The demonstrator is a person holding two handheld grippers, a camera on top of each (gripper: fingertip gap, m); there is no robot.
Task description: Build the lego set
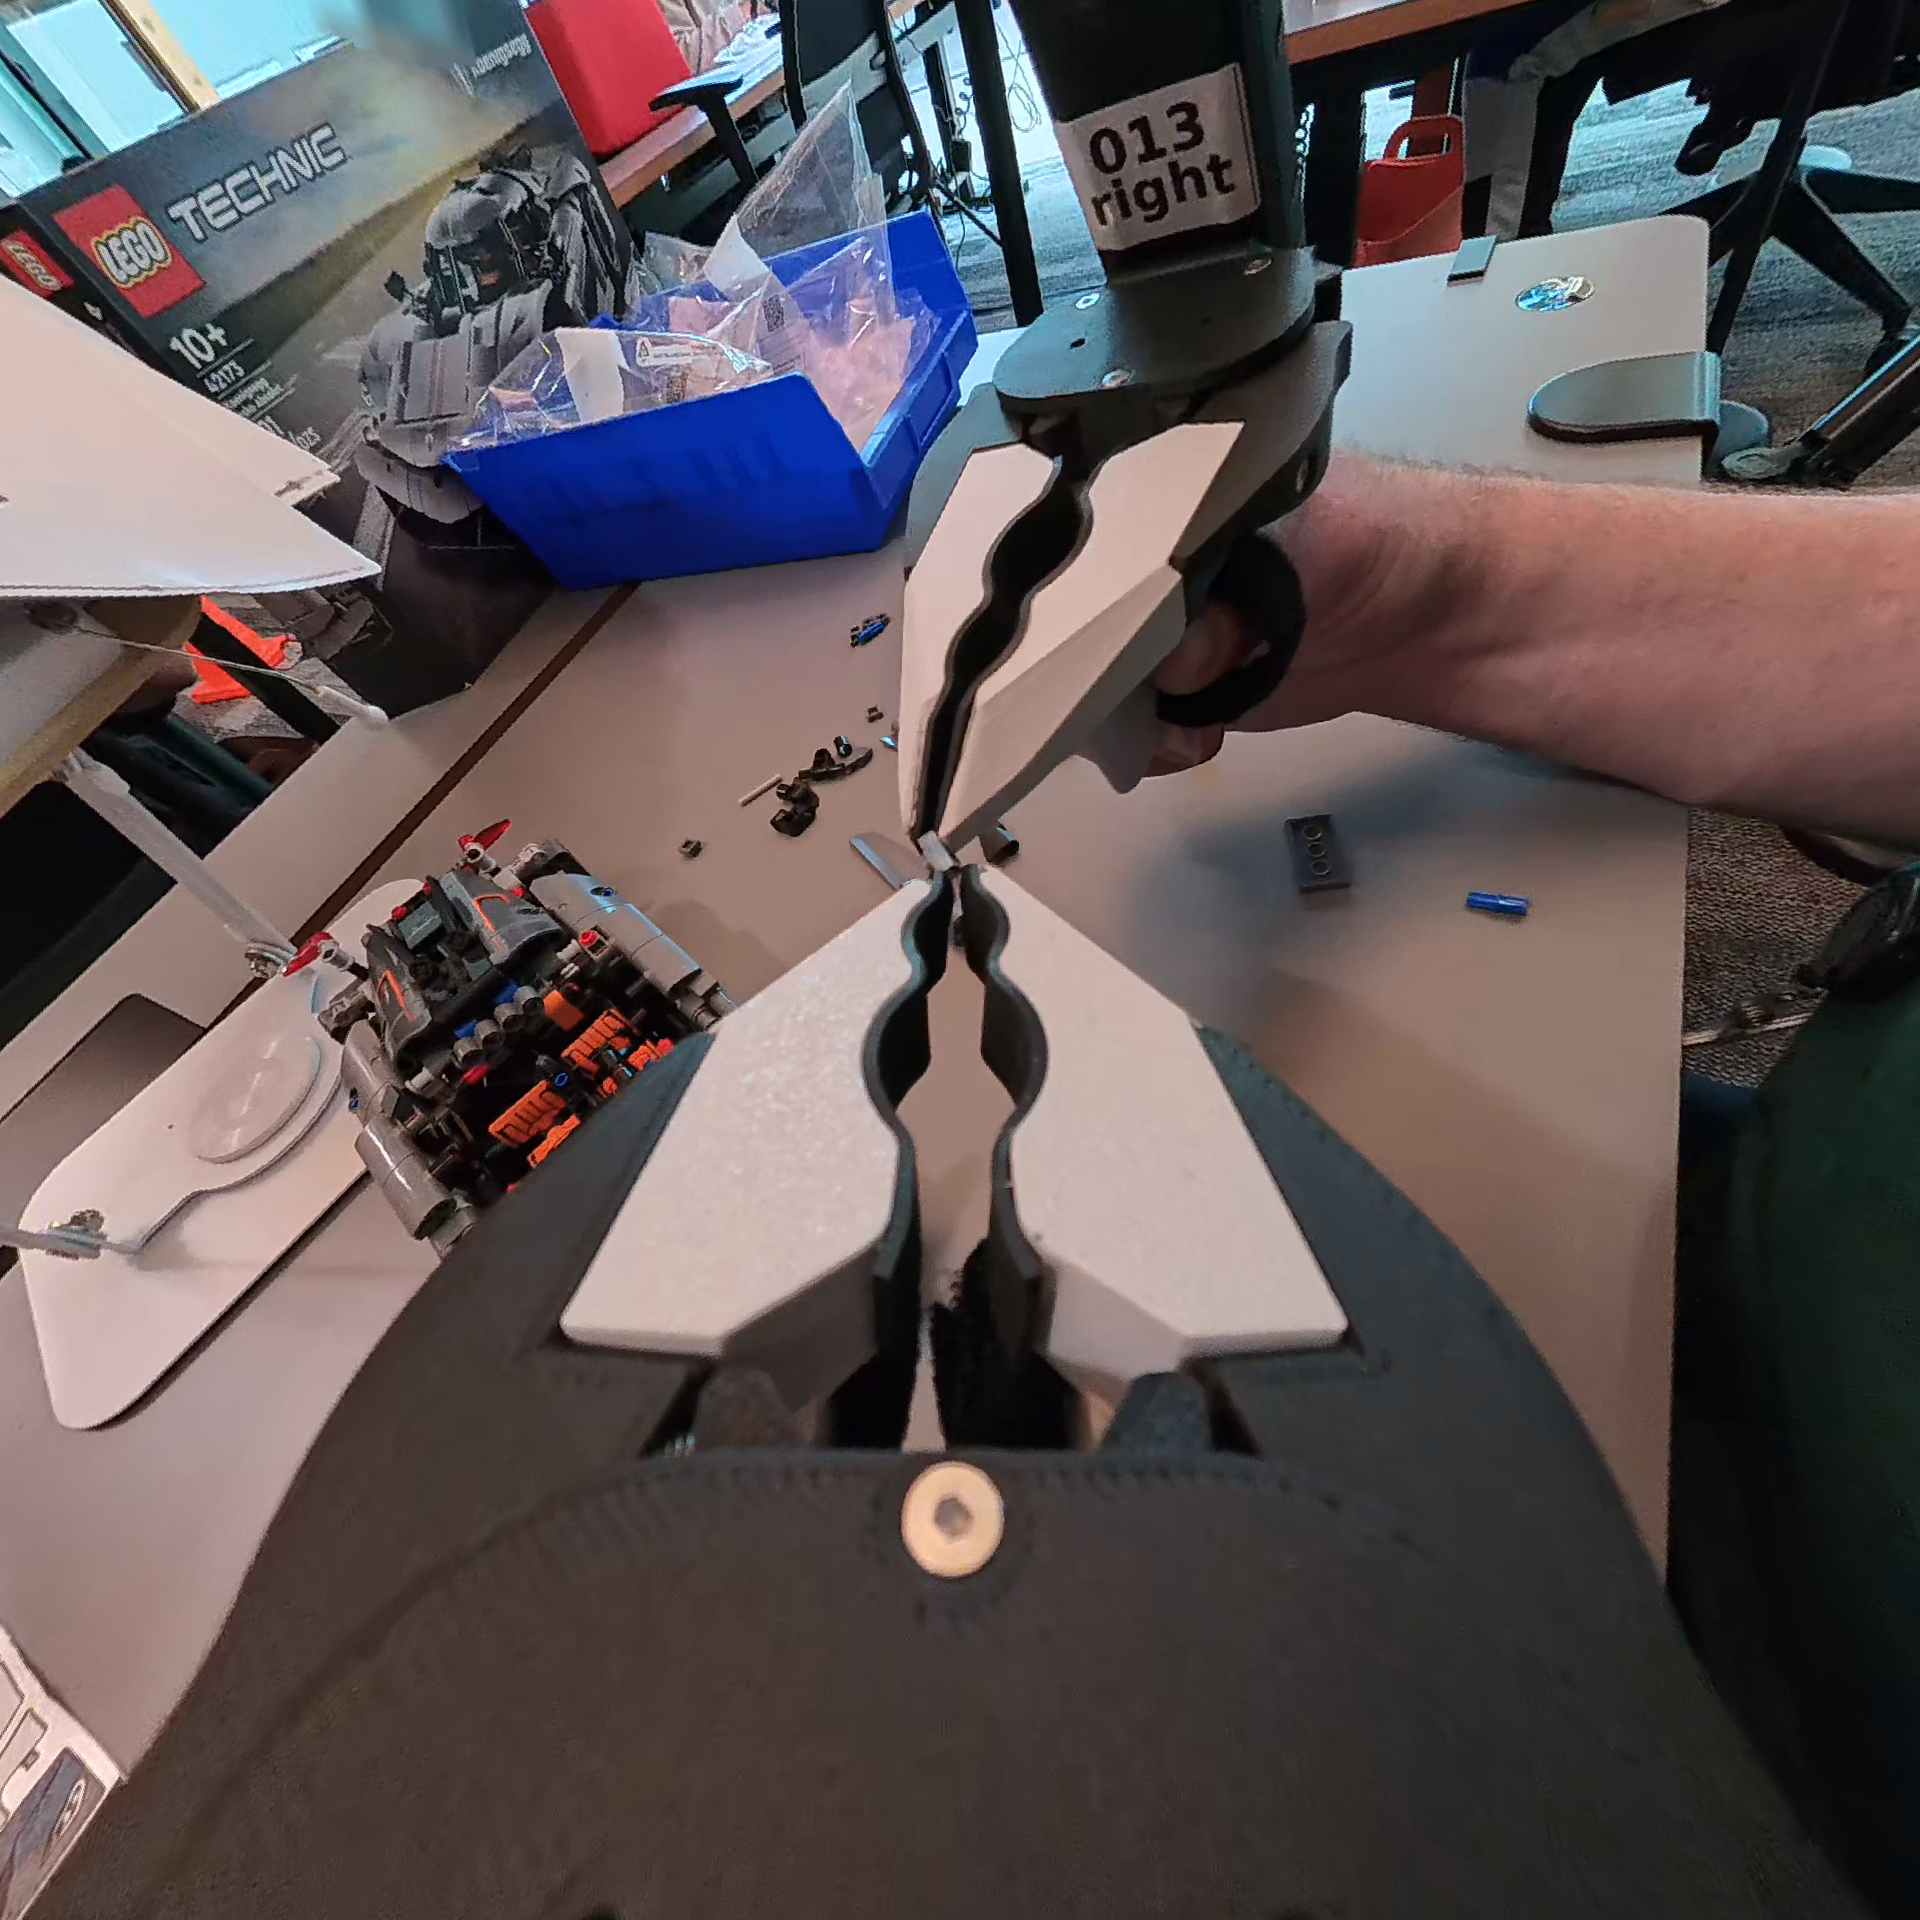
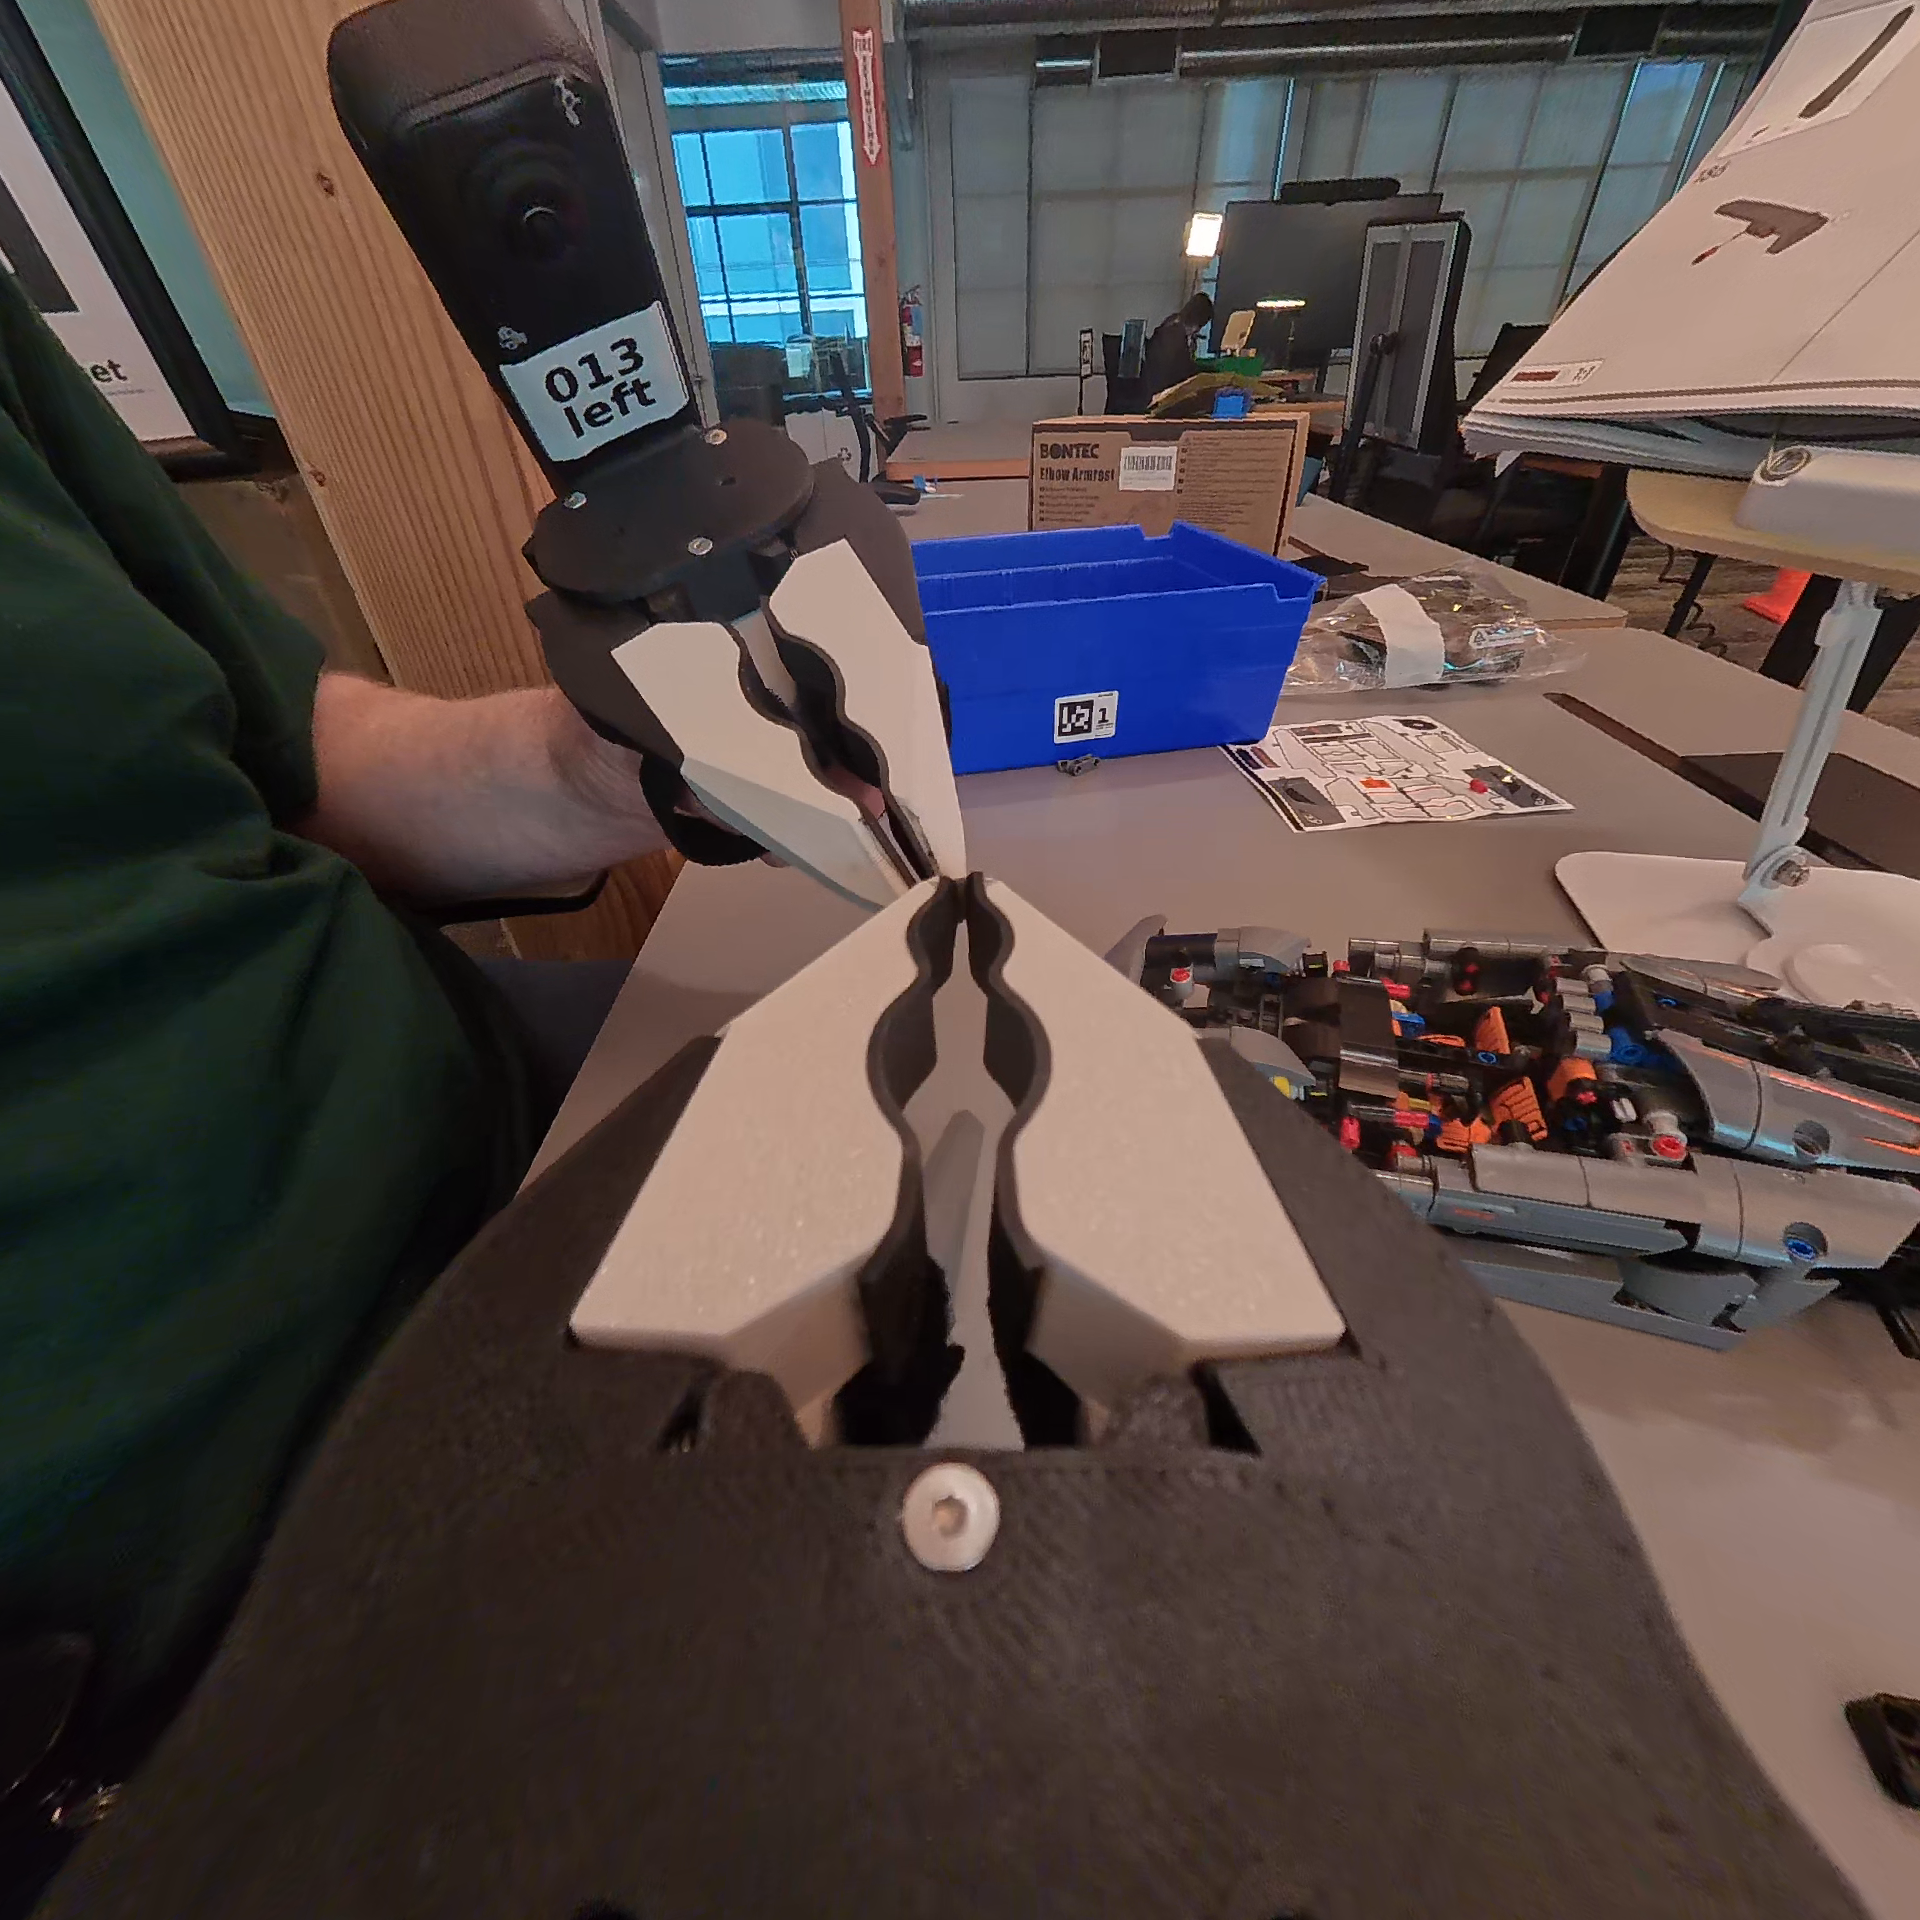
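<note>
My left gripper (image 1: pixel 953 883) and right gripper (image 2: pixel 961 888) meet tip to tip a little above the grey table (image 1: pixel 1195 987). The right gripper (image 1: pixel 928 840) comes down from above in the left wrist view, shut on a small grey Lego piece (image 1: pixel 938 852). In the right wrist view the left gripper (image 2: pixel 927 873) comes from the upper left, shut on a thin dark grey piece (image 2: pixel 891 831). The part-built grey, black and orange Lego model (image 1: pixel 499 1018) lies left of the grippers; it also shows in the right wrist view (image 2: pixel 1558 1101).
Loose small pieces (image 1: pixel 810 779), a dark plate (image 1: pixel 1320 852) and a blue pin (image 1: pixel 1496 902) lie on the table. A blue bin (image 1: pixel 707 488) with bags and the Lego box (image 1: pixel 312 260) stand behind. A sticker sheet (image 2: pixel 1392 769), a booklet stand (image 2: pixel 1714 914) and an empty blue bin (image 2: pixel 1112 644) are nearby. My left and right fingertips are right by each other. Left tips and right tips are each some 20 cm from the dark plate (image 1: pixel 1320 852).
</note>
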